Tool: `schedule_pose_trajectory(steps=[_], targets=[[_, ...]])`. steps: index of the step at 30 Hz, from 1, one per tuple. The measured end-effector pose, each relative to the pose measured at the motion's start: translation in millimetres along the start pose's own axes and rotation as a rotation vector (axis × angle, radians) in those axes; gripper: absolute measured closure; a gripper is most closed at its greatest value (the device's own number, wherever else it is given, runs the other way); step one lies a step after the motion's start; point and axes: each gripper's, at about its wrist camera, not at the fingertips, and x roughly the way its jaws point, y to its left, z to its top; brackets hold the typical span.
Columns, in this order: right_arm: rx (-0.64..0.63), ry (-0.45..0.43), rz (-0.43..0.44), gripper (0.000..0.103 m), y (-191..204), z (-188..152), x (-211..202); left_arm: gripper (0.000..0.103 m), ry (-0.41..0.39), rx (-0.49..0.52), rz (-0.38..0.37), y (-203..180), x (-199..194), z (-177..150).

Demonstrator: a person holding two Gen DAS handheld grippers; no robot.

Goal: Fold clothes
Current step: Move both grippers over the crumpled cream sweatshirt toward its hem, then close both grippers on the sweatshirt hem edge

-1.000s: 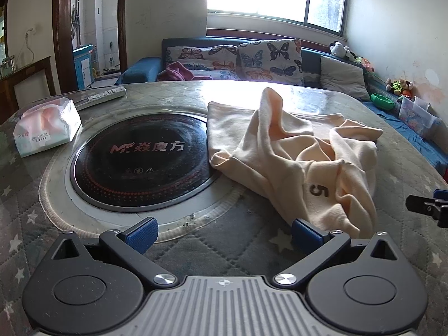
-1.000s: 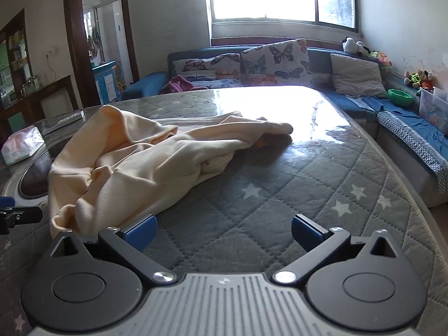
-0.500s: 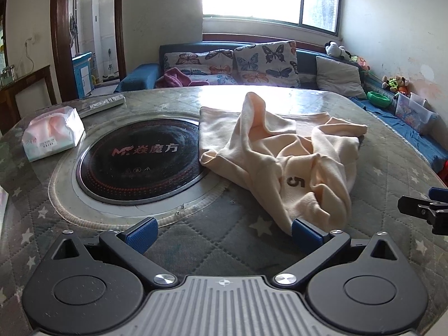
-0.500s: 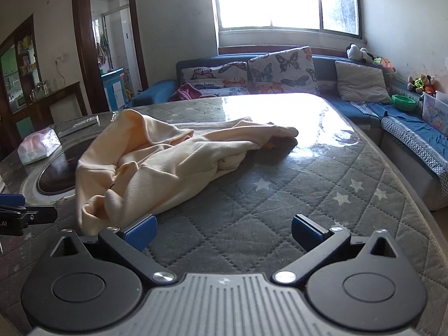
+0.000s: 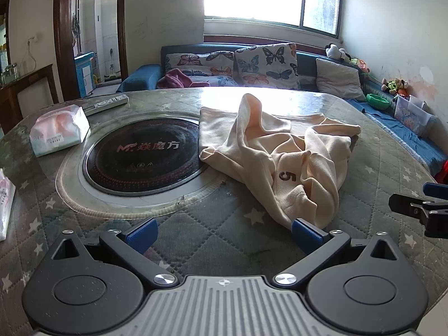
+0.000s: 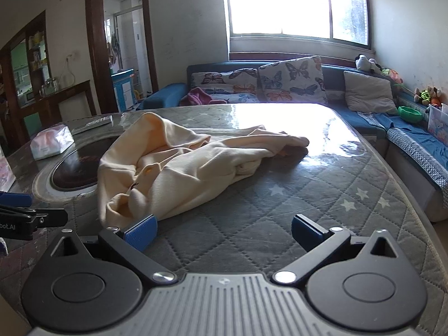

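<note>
Lying at the far left of the worktop (image 5: 212,240) is a tissue pack (image 5: 57,130), and beside it a black round hob (image 5: 140,154) is set into the quilted cover. To the right of the hob lies the garment (image 5: 280,156), a cream piece with a "5" printed on it. It is crumpled in a heap, one edge rests over the rim of the hob, and one part stands up in a peak.

I judge that the folding is not yet begun: no part is laid flat, no clean fold is visible, so spreading and all the folds are left.

The left hand-held gripper (image 5: 222,231) is wide open and holds nothing; its right finger is just beside the near tip of the garment, and I cannot tell whether it touches. The right hand-held gripper (image 6: 222,229) is also wide open and holds nothing, with the near corner of the cloth just beside its left finger.

The left view shows the "5" and the whole hob with its writing. The right view hides these, but it shows the long part of the garment that reaches toward the bright far side of the worktop, and the bare cover at the right. Each view catches the other hand-held gripper at its edge.
</note>
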Motion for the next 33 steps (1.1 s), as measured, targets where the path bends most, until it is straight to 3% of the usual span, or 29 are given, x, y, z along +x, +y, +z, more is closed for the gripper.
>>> schedule_pose_trajectory(steps=[16,33], targets=[[-0.027,0.045,0.028,0.0,9.7,7.1,16.0,0.0,0.036,-0.013,-0.034,2.8,15.1,10.0],[-0.049,0.052,0.055,0.0,5.7,31.5,35.7,0.0,0.019,0.016,-0.054,-3.1,31.1,38.8]])
